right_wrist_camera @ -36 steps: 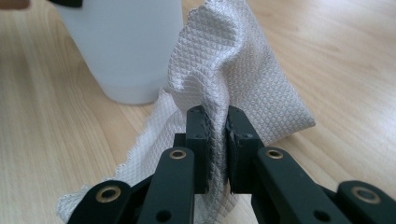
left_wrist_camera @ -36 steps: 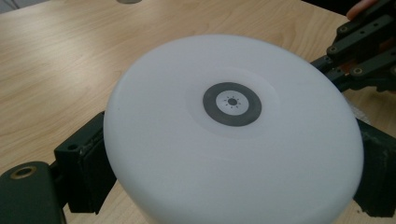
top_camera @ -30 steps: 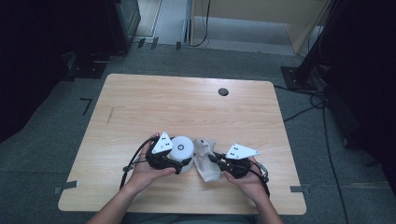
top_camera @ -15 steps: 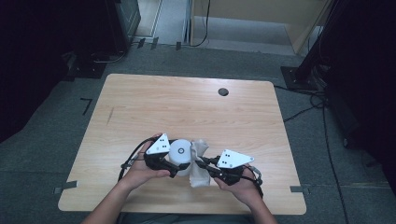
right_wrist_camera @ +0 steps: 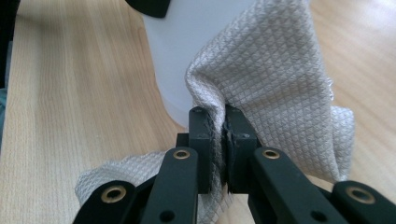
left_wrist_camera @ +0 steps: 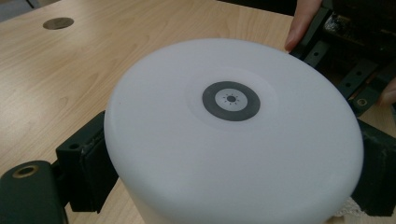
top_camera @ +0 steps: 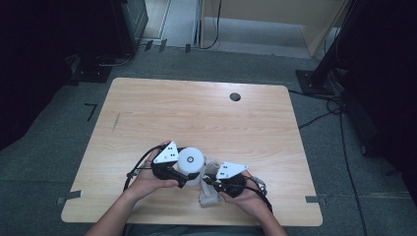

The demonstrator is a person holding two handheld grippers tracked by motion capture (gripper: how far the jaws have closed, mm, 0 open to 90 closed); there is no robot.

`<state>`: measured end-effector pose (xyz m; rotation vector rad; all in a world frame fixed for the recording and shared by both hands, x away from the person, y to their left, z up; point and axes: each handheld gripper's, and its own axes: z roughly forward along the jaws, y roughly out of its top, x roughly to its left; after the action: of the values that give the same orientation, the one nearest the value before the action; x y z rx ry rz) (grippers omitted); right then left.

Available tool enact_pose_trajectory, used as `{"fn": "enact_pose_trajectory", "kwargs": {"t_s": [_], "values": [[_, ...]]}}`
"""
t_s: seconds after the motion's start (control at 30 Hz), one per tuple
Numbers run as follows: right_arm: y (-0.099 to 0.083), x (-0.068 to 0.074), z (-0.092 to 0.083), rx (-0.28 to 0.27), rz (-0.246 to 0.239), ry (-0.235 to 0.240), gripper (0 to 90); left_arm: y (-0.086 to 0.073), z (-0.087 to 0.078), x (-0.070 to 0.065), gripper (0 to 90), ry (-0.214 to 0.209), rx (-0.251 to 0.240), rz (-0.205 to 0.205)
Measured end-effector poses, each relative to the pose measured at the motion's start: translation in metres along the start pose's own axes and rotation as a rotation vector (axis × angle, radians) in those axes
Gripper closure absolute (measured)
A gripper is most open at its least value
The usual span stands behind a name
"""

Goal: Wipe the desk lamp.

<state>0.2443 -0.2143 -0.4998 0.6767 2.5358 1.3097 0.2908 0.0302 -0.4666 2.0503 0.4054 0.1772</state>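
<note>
A white round container (top_camera: 191,161) with a grey ring mark on its top (left_wrist_camera: 231,101) stands near the table's front edge. My left gripper (top_camera: 184,178) is shut on its sides, a black pad (left_wrist_camera: 91,168) pressed against each flank. My right gripper (top_camera: 206,182) is shut on a grey waffle-weave cloth (right_wrist_camera: 266,70), pinched between its two pads (right_wrist_camera: 205,140). The cloth (top_camera: 209,189) is held up against the container's white wall (right_wrist_camera: 182,51), and its lower part trails onto the table beside the container.
The light wooden table (top_camera: 196,113) has a dark round cable hole (top_camera: 235,97) at the back right. Black stands and cables lie on the grey floor around the table. Both hands sit close together at the front edge.
My right gripper has moved left and toward the front edge with the cloth, closer to the container. The left gripper and container shifted slightly toward the front.
</note>
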Motion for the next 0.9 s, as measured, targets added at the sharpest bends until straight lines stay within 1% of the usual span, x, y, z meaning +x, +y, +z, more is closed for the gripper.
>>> {"fn": "enact_pose_trajectory", "kwargs": {"t_s": [0.1, 0.23, 0.3, 0.33, 0.37, 0.47, 0.5, 0.57, 0.63, 0.67, 0.73, 0.8, 0.83, 0.9], "values": [[0.007, 0.000, -0.009, -0.057, -0.006, -0.015, 83.9, 0.000, 0.000, 0.000, 8.1, -0.001, 0.000, 0.001], [0.019, 0.001, -0.027, -0.168, -0.005, -0.055, 83.9, 0.000, 0.001, 0.000, 8.1, -0.001, 0.000, 0.000], [0.026, 0.003, -0.036, -0.220, -0.012, -0.067, 83.9, 0.000, 0.001, 0.000, 8.1, -0.002, 0.000, 0.001], [0.028, 0.004, -0.038, -0.236, -0.014, -0.069, 83.9, 0.000, 0.001, 0.000, 8.1, -0.003, -0.001, 0.000], [0.029, 0.005, -0.039, -0.237, -0.019, -0.070, 83.9, 0.000, 0.001, 0.000, 8.1, -0.005, -0.002, 0.001], [0.024, 0.003, -0.033, -0.209, -0.008, -0.060, 83.9, -0.001, 0.001, 0.000, 8.1, -0.006, -0.001, 0.004], [0.020, 0.001, -0.030, -0.192, 0.005, -0.054, 83.8, -0.001, 0.001, 0.000, 8.1, -0.007, -0.002, 0.006], [0.012, -0.001, -0.020, -0.135, 0.015, -0.039, 83.9, -0.001, 0.001, 0.000, 8.2, -0.009, -0.002, 0.007], [0.005, -0.002, -0.009, -0.065, 0.015, -0.026, 83.8, -0.001, 0.001, 0.000, 8.1, -0.011, -0.001, 0.007], [0.001, -0.002, -0.004, -0.029, 0.004, -0.028, 83.7, -0.001, 0.001, 0.000, 8.1, -0.012, -0.001, 0.007], [-0.003, 0.000, 0.003, 0.013, -0.005, -0.033, 83.7, -0.001, 0.001, 0.001, 8.1, -0.013, -0.001, 0.007], [-0.002, 0.000, 0.004, 0.020, 0.007, -0.032, 83.7, -0.001, 0.002, 0.001, 8.0, -0.014, -0.003, 0.004], [-0.001, 0.000, 0.003, 0.022, 0.000, -0.036, 83.7, -0.001, 0.002, 0.001, 8.0, -0.014, -0.002, 0.001], [0.002, 0.000, -0.001, 0.005, -0.004, -0.043, 83.8, -0.001, 0.002, 0.001, 7.9, -0.015, -0.003, -0.003]]}}
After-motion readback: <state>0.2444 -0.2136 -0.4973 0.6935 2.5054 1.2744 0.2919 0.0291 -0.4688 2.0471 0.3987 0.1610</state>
